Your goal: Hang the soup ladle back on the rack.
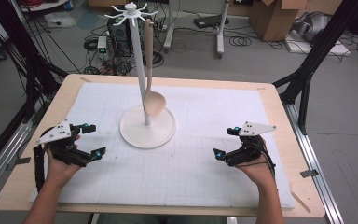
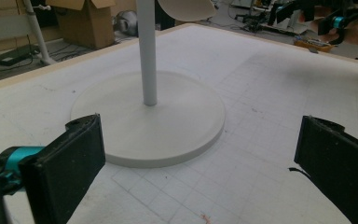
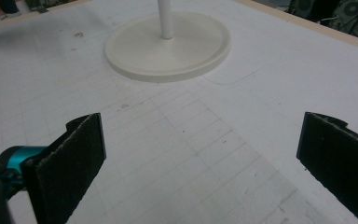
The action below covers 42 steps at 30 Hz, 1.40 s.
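Pale wooden spoon (image 1: 152,88) hangs bowl-down from a hook on the white pole stand with round base (image 1: 147,127), mid-table, bowl just above the base. Likely light, stiff, smooth; best grip is the flat handle mid-length, and it must lift up off the hook. Stand may tip if pulled sideways. Left hand-held gripper (image 1: 92,140) at 8 o'clock of the stand, right hand-held gripper (image 1: 225,141) at 4 o'clock; both wide open, empty, resting on the white gridded mat (image 1: 200,163) over the light wooden table (image 1: 60,98).

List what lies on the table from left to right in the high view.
Left claw → round stand base → wooden spoon hanging from the stand → right claw.
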### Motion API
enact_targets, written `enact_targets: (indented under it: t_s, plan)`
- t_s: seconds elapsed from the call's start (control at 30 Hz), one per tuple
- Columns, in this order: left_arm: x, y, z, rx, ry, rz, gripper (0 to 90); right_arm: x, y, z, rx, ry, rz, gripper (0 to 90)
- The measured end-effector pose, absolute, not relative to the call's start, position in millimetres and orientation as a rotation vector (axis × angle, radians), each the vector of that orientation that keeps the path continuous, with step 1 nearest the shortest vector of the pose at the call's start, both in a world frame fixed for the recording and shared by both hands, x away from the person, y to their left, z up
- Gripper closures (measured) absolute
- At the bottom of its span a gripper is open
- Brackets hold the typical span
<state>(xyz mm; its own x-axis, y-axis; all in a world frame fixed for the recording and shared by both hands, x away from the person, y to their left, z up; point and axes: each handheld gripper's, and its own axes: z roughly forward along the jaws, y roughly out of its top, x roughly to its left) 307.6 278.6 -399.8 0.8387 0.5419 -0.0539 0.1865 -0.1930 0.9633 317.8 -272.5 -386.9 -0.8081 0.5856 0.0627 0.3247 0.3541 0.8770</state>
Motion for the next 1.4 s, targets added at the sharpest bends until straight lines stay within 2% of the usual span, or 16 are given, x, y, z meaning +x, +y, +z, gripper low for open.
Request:
enact_targets:
  t_s: [0.27,1.4]
  plan:
    - [307.7,279.6,-398.1,1.755,0.561,0.352,2.1,321.7,-273.9,-397.6,0.850,2.377,1.380,0.0]
    - [310.1,272.2,-401.9,1.792,0.559,0.341,2.1,323.0,-282.6,-397.2,0.903,2.359,1.369,0.0]
